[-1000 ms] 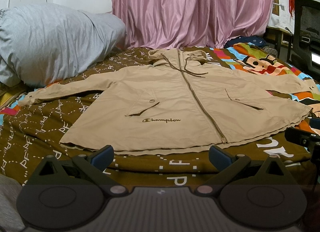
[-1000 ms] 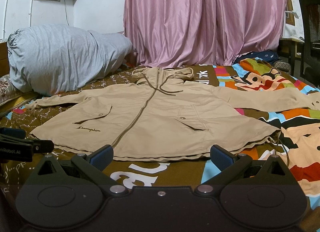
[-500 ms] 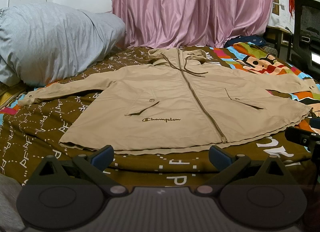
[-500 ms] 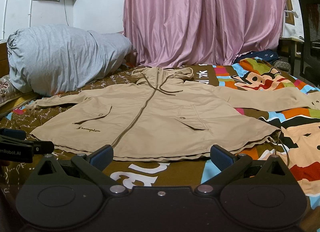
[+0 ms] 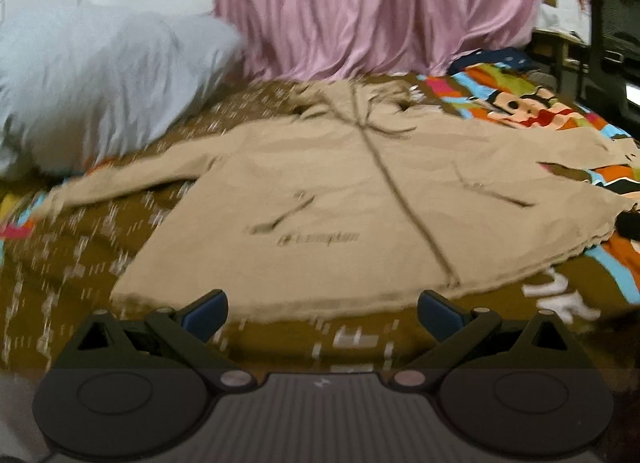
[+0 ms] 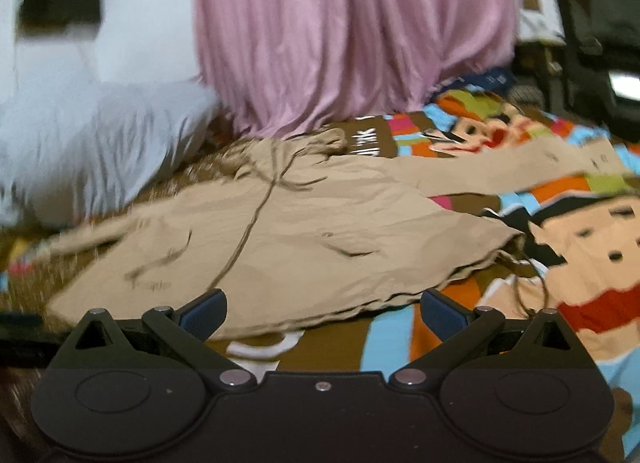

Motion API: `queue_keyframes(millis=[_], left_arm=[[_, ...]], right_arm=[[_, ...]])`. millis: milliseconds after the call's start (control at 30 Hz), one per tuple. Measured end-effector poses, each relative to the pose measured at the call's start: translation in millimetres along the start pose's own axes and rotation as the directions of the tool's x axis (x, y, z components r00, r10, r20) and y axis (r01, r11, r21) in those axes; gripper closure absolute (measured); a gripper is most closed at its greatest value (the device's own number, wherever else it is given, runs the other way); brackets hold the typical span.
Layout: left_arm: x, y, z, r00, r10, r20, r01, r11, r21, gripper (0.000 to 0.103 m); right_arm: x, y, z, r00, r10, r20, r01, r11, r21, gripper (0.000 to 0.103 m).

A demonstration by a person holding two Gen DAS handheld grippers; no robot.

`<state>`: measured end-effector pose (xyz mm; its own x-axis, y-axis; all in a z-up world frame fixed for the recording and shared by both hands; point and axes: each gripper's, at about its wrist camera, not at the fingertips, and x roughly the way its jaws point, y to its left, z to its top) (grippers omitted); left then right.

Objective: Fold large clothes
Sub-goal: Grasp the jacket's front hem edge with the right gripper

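Observation:
A beige hooded zip jacket point(image 5: 352, 199) lies flat, front up, on the bed with both sleeves spread out; it also shows in the right wrist view point(image 6: 280, 239). My left gripper point(image 5: 322, 309) is open and empty, just short of the jacket's bottom hem near the zip. My right gripper point(image 6: 323, 309) is open and empty, at the hem on the jacket's right half. The right sleeve point(image 6: 520, 167) stretches off to the right. Both views are motion-blurred.
A brown patterned bedspread point(image 5: 80, 263) and a colourful cartoon blanket point(image 6: 580, 255) cover the bed. A large grey pillow point(image 5: 100, 83) lies at the back left. Pink curtains point(image 5: 380, 11) hang behind. A black chair point(image 6: 592, 31) stands at the right.
Both grippers have moved forward toward the jacket's hem, and the right one has swung rightward. Both stay open and empty; the jacket has not moved.

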<state>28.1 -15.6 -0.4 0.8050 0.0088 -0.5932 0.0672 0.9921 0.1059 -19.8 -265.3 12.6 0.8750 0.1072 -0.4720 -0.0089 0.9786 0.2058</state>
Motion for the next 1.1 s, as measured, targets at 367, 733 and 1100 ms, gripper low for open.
queue_keyframes(millis=[367,733,1100], left_arm=[[63,-1,62,0.999,-0.013,0.049,0.011,0.999,0.040,0.000],[131,41,69,0.998,0.044,0.054,-0.039,0.996,-0.080,0.000],[150,75,58,0.995,0.097,0.021,-0.090,0.971,-0.223,0.000]], right_arm=[[30,-116,94,0.994,0.076,-0.075,-0.060,0.978,0.198,0.000],[104,-302,163,0.944,-0.313,-0.103,0.326,0.839,0.436,0.005],[165,-390,158,0.870,-0.459,-0.179,0.449,0.589,0.672,0.014]])
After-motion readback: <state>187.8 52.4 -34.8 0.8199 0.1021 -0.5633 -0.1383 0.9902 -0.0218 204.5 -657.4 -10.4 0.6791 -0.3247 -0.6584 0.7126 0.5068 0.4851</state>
